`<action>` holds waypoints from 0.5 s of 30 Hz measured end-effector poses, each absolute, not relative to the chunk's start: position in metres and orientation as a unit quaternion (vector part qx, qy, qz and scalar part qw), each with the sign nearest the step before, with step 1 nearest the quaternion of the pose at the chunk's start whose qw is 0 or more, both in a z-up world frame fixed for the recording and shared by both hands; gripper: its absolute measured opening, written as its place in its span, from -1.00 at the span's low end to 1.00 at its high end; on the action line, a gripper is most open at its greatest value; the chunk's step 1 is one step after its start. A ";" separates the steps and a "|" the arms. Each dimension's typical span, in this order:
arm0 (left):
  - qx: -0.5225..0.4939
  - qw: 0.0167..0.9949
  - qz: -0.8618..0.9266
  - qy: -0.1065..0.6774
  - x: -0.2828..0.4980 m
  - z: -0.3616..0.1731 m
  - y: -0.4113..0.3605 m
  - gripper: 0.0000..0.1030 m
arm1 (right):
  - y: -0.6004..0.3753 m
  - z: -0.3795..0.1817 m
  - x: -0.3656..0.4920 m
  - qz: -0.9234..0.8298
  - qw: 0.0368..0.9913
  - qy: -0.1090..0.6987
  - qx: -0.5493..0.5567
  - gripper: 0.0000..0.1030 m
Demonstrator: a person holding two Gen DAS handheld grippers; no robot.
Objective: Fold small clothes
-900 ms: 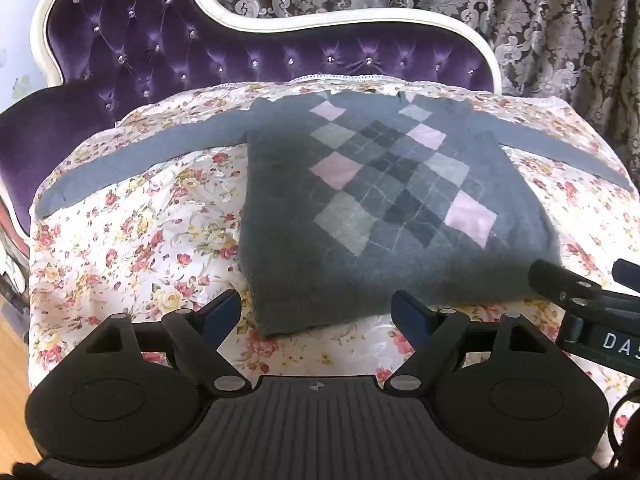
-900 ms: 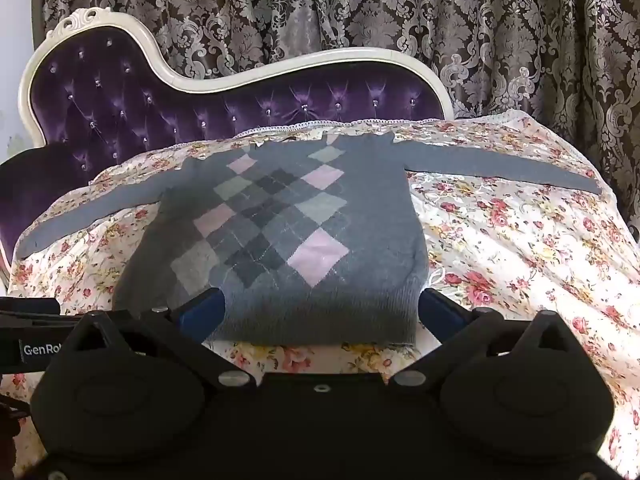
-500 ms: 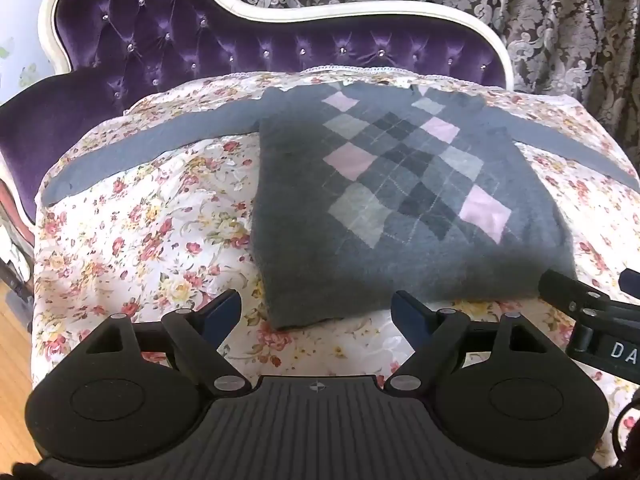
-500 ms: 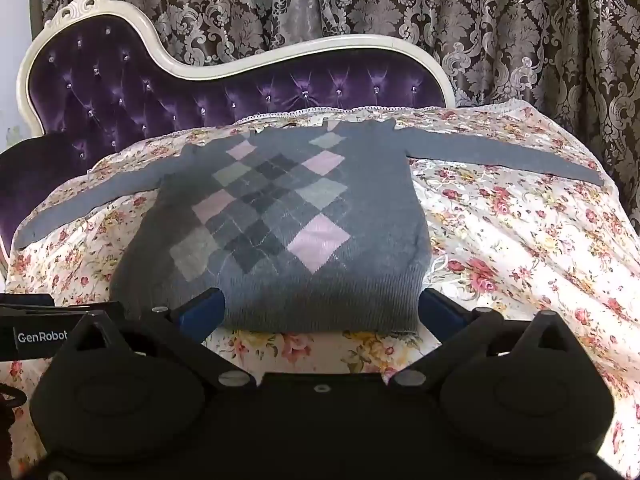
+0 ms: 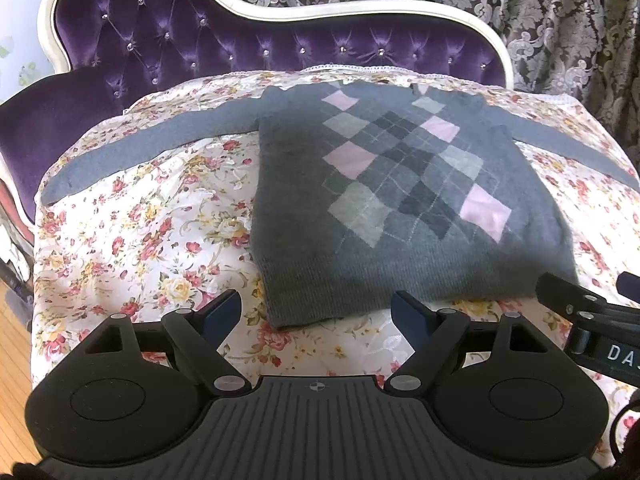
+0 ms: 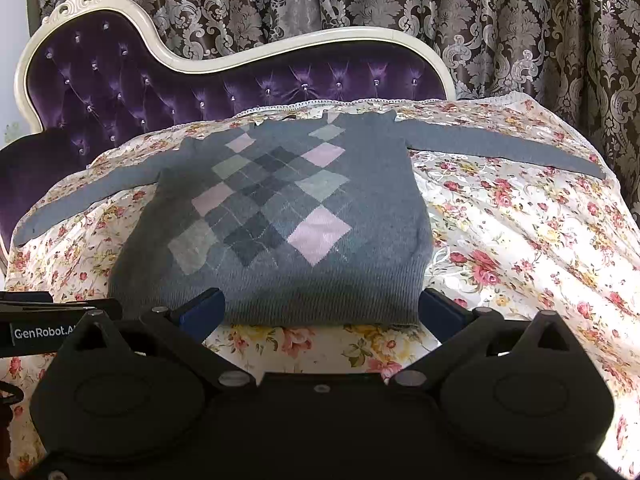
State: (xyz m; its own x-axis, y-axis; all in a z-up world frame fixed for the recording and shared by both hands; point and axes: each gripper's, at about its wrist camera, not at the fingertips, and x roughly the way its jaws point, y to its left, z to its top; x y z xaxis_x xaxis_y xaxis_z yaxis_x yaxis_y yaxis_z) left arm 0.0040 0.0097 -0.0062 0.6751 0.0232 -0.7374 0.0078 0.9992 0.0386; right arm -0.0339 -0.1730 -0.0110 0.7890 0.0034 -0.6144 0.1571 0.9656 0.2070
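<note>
Grey sweater (image 5: pixel 400 208) lies flat just beyond both spread, empty claws (image 5: pixel 316 314) (image 6: pixel 320 312).

Grey sweater (image 5: pixel 400 208) (image 6: pixel 280 216), with pink, pale-grey and dark argyle diamonds, is laid flat, front up, sleeves spread sideways, hem nearest, just ahead of the left gripper (image 5: pixel 316 314).

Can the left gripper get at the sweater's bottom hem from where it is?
Probably yes. The left gripper is open, with the sweater hem's corner just ahead between its fingers and only floral cloth in between.
</note>
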 end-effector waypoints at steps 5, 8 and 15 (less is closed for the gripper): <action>0.019 0.914 0.004 0.404 0.005 -0.006 0.010 0.59 | -0.172 -0.013 -0.033 -0.040 0.937 0.324 0.124 0.99; 0.018 0.914 0.004 0.406 0.005 -0.007 0.011 0.59 | -0.171 -0.014 -0.033 -0.038 0.936 0.326 0.126 0.99; 0.018 0.913 0.003 0.407 0.004 -0.008 0.012 0.59 | -0.171 -0.013 -0.032 -0.037 0.936 0.327 0.127 0.99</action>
